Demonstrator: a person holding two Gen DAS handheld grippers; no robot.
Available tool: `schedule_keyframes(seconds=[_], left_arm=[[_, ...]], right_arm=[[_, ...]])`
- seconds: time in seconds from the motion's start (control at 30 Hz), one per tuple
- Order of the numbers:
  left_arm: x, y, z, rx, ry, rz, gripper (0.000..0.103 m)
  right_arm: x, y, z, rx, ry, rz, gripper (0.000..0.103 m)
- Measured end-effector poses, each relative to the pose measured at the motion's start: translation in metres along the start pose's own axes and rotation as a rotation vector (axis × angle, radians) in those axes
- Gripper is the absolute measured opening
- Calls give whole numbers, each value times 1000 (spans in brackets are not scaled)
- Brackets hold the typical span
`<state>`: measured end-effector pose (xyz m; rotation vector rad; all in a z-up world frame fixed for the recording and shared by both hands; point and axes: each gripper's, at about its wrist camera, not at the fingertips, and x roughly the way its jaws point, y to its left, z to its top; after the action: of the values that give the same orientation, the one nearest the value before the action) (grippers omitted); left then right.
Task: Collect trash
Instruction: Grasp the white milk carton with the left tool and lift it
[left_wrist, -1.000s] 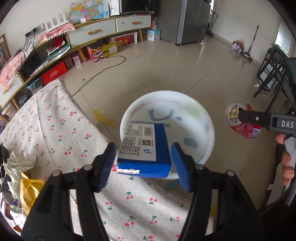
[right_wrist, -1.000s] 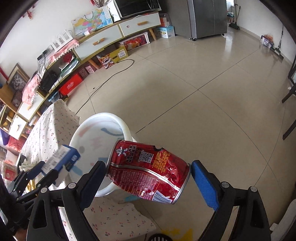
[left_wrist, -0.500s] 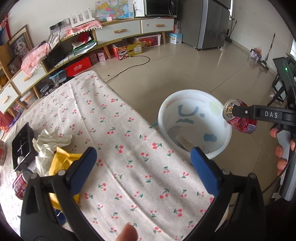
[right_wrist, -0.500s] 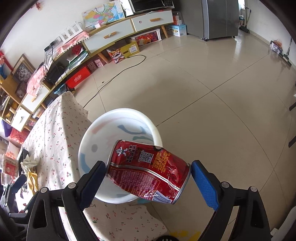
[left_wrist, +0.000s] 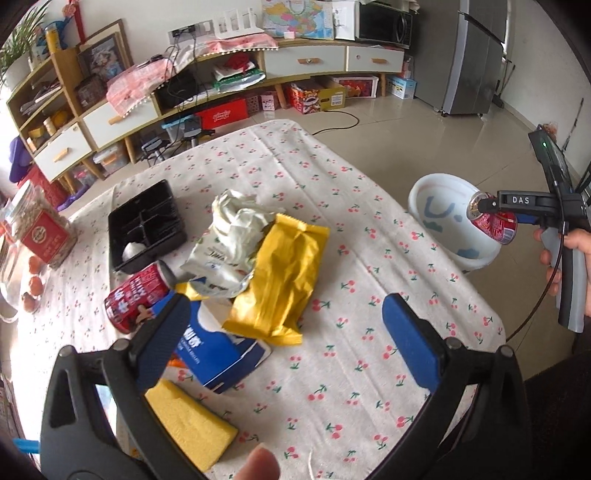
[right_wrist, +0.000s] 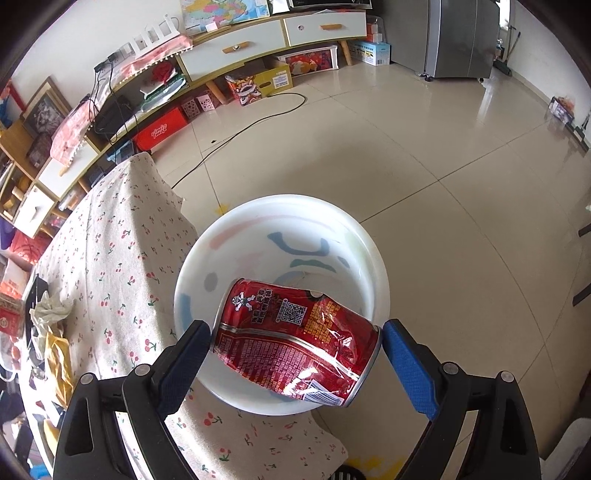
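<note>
My right gripper (right_wrist: 291, 350) is shut on a dented red can (right_wrist: 295, 341) and holds it over the white bin (right_wrist: 273, 210) beside the table; the can also shows in the left wrist view (left_wrist: 493, 221) over the bin (left_wrist: 436, 188). My left gripper (left_wrist: 284, 339) is open and empty above the cherry-print tablecloth (left_wrist: 369, 369). In front of it lie a yellow wrapper (left_wrist: 284, 273), crumpled white paper (left_wrist: 236, 221), a blue carton (left_wrist: 218, 350), another red can (left_wrist: 136, 295) and a yellow sponge (left_wrist: 188, 424).
A black tray (left_wrist: 146, 225) and a jar with a red label (left_wrist: 37, 229) stand on the table's left part. Low cabinets (left_wrist: 221, 92) line the far wall. The table edge runs next to the bin. Tiled floor (right_wrist: 406, 147) lies beyond.
My left gripper let go of the blue box over the bin, opened, and swung back over the table's trash pile. My right gripper moved the red can over the bin.
</note>
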<state>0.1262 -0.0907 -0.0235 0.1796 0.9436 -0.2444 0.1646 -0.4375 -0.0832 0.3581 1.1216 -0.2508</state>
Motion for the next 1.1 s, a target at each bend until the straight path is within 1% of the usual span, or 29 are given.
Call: schedule_keyframes(seconds=[0.07,0.13,0.3,0.57,0.77,0.87,1.0,1.1], left_arm=[[-3,15,-6,-54,31,-16,103],[-6,29,-14,-93,44,-31,103],[-14,59,-32,-119,58,13,103],[-27,109,-55,-227,83,31,103],[-32,142,-71,-313,126,35,103],[-32,156,-80,-348,145,41,103],[-29,172,-90,-365,174,48,103],[-24,180,-99,-366,203,52,103]], right_arm=[[-3,2,0,-14,-8,-6,98],[-8,4,-1,-31,-21,-20,100],[-21,7,-8,-48,-34,-25,101],[-47,33,-20,-85,-47,-1,101],[-63,62,-36,-132,-46,46,101],[-69,74,-46,-140,-26,102,101],[-74,94,-59,-153,4,170,101],[-77,110,-68,-192,11,174,101]])
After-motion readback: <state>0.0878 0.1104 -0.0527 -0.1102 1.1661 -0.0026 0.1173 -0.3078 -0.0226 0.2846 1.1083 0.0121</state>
